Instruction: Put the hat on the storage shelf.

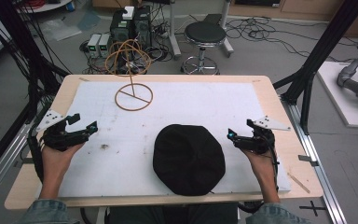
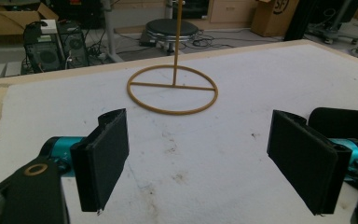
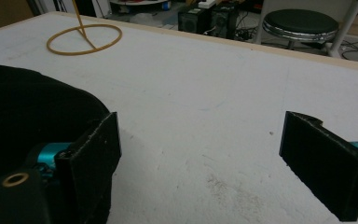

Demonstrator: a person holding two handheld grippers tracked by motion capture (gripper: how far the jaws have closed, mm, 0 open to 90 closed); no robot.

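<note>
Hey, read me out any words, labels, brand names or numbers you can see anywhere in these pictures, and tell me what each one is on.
"SF": partly cut-off dark print on the cardboard box on the floor beyond the table, in the left gripper view.
No other text is readable: none shows on the black hat, the wire stand or the computer towers.

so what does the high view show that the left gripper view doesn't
The high view alone takes in the whole black hat, both tools together, left tool and right tool, open, and the person's forearms. The left gripper view alone shows the left tool's jaw pads close up, spread wide apart with bare white mat between them. Both share the wooden wire stand, the black stool and the computer boxes on the floor behind.
</note>
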